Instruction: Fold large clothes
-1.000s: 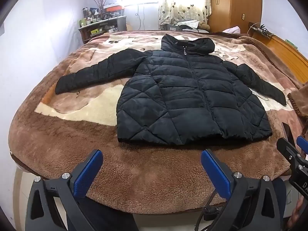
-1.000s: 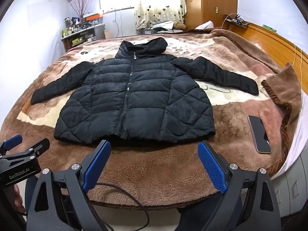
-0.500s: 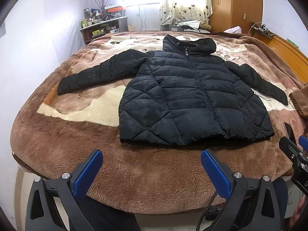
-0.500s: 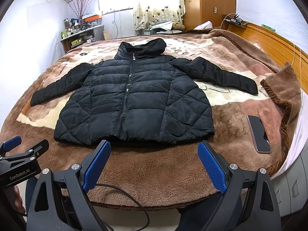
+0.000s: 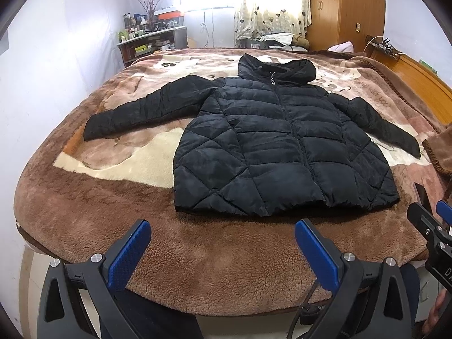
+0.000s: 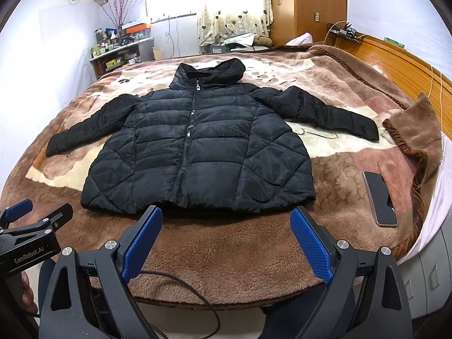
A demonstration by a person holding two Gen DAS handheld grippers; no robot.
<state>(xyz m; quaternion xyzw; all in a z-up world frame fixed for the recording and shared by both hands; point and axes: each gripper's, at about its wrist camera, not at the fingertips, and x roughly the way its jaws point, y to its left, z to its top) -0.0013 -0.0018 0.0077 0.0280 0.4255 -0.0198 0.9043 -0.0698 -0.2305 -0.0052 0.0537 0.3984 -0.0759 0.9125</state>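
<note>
A black quilted puffer jacket (image 5: 282, 147) lies flat and zipped on the bed, front up, hood at the far end, both sleeves spread out to the sides. It also shows in the right wrist view (image 6: 197, 147). My left gripper (image 5: 223, 250) is open and empty, hovering over the bed's near edge, short of the jacket's hem. My right gripper (image 6: 226, 236) is open and empty too, just short of the hem. Each gripper shows at the edge of the other's view.
A brown and cream fleece blanket (image 6: 240, 254) covers the bed. A smartphone (image 6: 380, 197) lies on it right of the jacket. A folded-back blanket corner (image 6: 415, 130) and a wooden headboard (image 6: 401, 62) are on the right. A cluttered shelf (image 5: 149, 39) stands far left.
Both grippers have moved slightly forward towards the jacket's hem. The jacket has not moved and both grippers stay open.
</note>
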